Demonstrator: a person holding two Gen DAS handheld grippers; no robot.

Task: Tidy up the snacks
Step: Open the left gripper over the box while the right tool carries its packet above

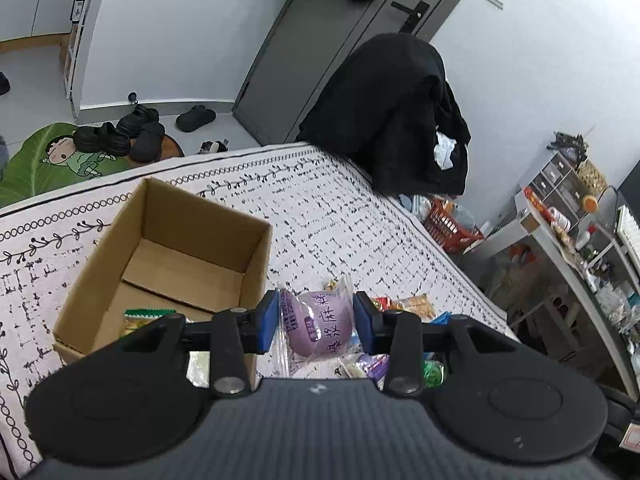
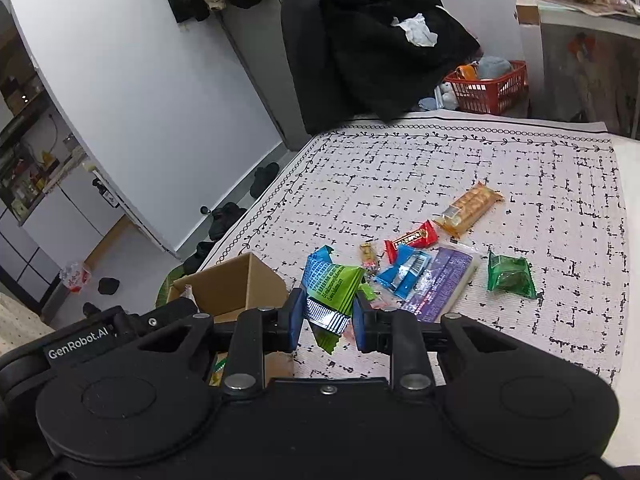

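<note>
Left gripper [image 1: 315, 322] clamps the purple bun [image 1: 320, 326]; the box [image 1: 168, 256] sits open at left of frame, close by. Right gripper [image 2: 327, 316] pinches a green packet [image 2: 332, 292]; its box [image 2: 236, 286] lies lower left, farther off.

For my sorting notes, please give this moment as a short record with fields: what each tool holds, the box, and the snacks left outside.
left tool: shut on the purple mochi packet
right tool: shut on the green and blue packet
cardboard box: open, on the patterned cloth; one green-edged snack inside
loose snacks: cracker pack, red bar, blue wrapper, purple pack, green pouch
</note>
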